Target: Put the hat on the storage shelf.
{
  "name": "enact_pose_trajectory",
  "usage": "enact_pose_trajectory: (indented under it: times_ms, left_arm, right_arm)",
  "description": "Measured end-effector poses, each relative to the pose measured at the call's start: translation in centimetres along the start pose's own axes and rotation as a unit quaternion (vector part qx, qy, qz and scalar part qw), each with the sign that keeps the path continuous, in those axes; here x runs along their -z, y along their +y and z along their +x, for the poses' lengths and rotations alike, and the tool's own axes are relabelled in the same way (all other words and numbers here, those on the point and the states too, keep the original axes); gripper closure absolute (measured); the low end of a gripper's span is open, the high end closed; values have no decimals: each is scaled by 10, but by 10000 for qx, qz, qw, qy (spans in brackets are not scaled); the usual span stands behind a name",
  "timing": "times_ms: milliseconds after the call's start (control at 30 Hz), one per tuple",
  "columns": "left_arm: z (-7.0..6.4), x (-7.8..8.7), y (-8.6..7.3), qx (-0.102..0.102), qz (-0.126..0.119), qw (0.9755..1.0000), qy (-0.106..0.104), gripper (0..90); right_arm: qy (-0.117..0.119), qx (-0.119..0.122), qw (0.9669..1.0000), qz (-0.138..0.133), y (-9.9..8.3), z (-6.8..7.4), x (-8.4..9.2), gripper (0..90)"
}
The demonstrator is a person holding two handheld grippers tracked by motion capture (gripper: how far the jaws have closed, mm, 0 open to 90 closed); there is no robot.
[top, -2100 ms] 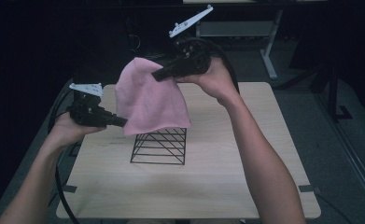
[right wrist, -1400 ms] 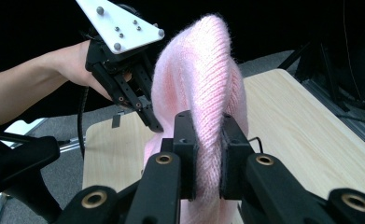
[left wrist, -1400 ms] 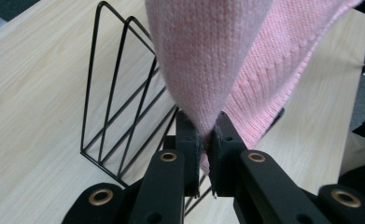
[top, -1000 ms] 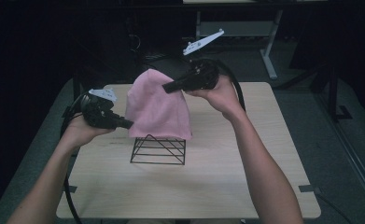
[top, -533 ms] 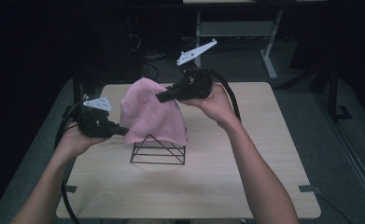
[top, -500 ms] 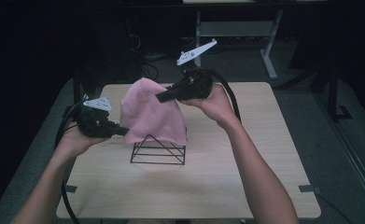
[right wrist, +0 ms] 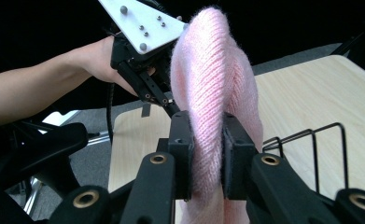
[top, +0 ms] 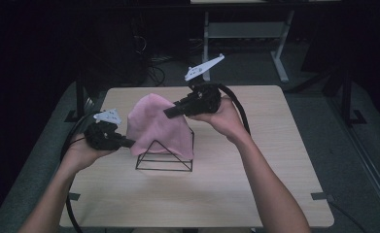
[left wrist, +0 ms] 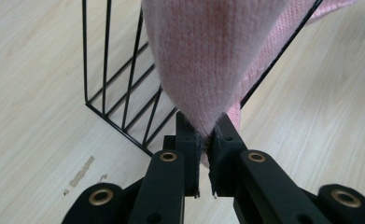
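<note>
So we have the pink knit cloth (top: 157, 127) draped over the black wire rack (top: 165, 156), which stands mid-table (top: 275, 194); we take the rack as our landmark. Left gripper (top: 127, 142) sits at the rack's left, low down, jaws squeezed together on a bottom corner of the cloth; the left gripper view shows the fabric pinched to a thin wedge between the pads (left wrist: 193, 140). Right gripper (top: 170, 111) is above the rack's peak, holding a thick fold of the cloth near its top edge; the right gripper view shows knit bulging between the pads (right wrist: 182, 154), which still touch it.

Why held this way, as we judge it: two far-apart grip points keep the cloth spread, so it can settle over the rack's slanted wires rather than bunch. The low left grip pulls the hem taut along the rack's left side.

Versus the frames before: both hands have come down toward the rack, and the cloth now covers more of it, down to near its base on the right side. The right jaws have just been opening a little, cloth between them; the left ones are unchanged.
</note>
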State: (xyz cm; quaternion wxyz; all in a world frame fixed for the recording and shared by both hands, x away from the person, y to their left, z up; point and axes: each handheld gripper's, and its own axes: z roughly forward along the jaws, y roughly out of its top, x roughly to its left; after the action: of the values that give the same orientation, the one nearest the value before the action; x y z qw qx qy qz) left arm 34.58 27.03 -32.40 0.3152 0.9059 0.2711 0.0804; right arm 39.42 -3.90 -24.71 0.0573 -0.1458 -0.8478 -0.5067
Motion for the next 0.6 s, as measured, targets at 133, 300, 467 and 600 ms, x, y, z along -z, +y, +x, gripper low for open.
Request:
enact_pose_trajectory:
  times_ms: [133, 300, 467, 600]
  left_arm:
    - [-1, -5, -4, -14, 52, 10000, 16, 841]
    - [0, -9, -8, -8, 126, 9999, 27, 841]
    - [1, -15, -12, 5, 171, 9999, -2, 841]
    - [1, -18, -13, 21, 192, 9998, 4, 841]
  right_arm:
    - [34, -20, 10000, 52, -5, -2, -5, 752]
    - [60, -64, 9999, 130, -10, -3, -9, 748]
    - [94, -81, 9998, 158, -17, -4, -14, 746]
    - [107, -107, 9996, 232, -20, -5, -15, 743]
